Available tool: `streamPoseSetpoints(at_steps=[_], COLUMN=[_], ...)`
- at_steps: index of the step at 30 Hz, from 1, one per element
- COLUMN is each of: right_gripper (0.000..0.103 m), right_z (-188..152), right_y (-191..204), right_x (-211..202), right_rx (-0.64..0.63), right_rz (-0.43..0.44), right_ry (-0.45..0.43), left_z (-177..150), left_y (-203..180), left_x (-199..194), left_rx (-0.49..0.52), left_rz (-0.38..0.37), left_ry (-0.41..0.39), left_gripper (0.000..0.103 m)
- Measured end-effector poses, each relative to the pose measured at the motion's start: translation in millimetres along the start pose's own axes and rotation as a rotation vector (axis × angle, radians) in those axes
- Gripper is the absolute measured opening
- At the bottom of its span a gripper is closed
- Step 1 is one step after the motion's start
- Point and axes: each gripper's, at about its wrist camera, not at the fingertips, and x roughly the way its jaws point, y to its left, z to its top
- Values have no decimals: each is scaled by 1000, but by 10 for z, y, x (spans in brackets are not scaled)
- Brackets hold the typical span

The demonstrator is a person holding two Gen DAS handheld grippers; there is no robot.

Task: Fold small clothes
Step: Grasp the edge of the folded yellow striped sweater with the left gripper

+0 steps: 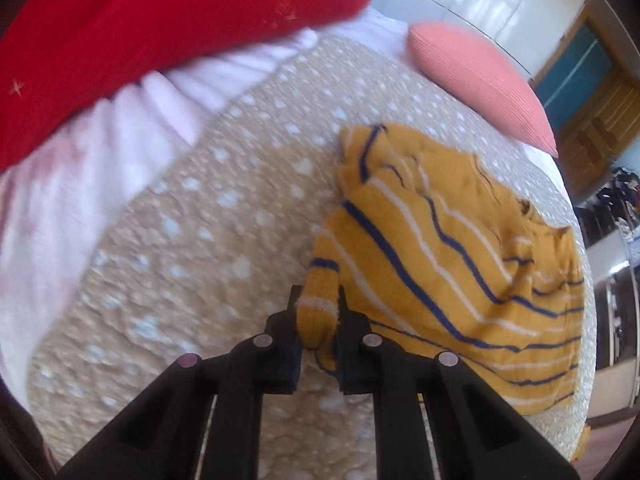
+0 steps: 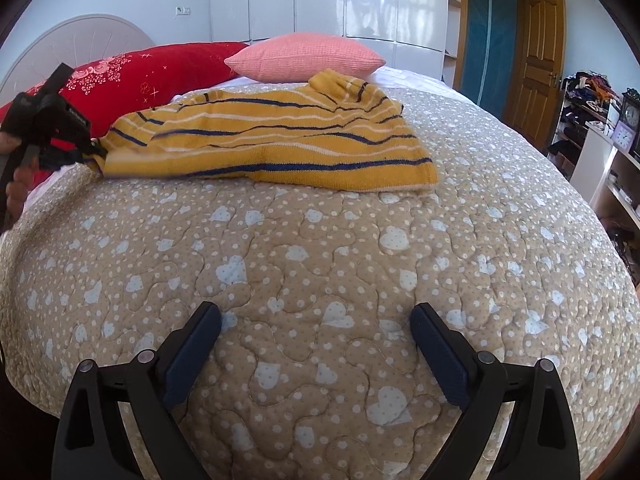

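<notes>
sleeve cuff (image 1: 318, 312) between left gripper (image 1: 318, 300) jaws

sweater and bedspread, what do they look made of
Sweater: looks like a soft knit, probably wool or acrylic; ribbed hem and cuff, matte mustard with navy and white stripes. Bedspread: looks like quilted cotton, matte; puffy wavy stitch lines, printed hearts and dots.

Left hand-held gripper (image 1: 319, 312) clamped, right (image 2: 316, 356) agape.
</notes>
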Motion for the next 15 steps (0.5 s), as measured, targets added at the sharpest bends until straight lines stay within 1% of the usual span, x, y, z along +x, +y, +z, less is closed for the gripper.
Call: streamPoseSetpoints(at_steps=[3,6,7,8,10,11,12,14,15], right_gripper=[98,98,98,98,96,96,95,95,93], right_z=[-11,0,-2,16,99,140,210,350,440], right_y=[1,-6,6,0,-56,-90,-143,-201,-219], right_x=[-2,0,-4,-7,-54,-92,-153,-207,-210], right_rx=[3,-1,0,-2,13,28,48,69,78], right_rz=[-2,-1,-1,3,28,41,56,71,82], right_ry=[-5,2,8,25,61,57,34,7,2], left_z=[-26,-125,-158,-180,-223,-227,-223,-212,-203], left_y=[-27,-65,-67,-58,-4,22,40,41,32], left_x=[-11,-74,-108,-141,-223,-261,-285,-313,-308], left_rx=[12,28,25,23,16,9,5,-1,-4], left_rz=[22,43,44,45,27,13,8,7,4], left_ry=[8,-3,-8,-12,-26,-44,-64,-112,-143], left_gripper=[14,22,28,31,49,54,60,67,70])
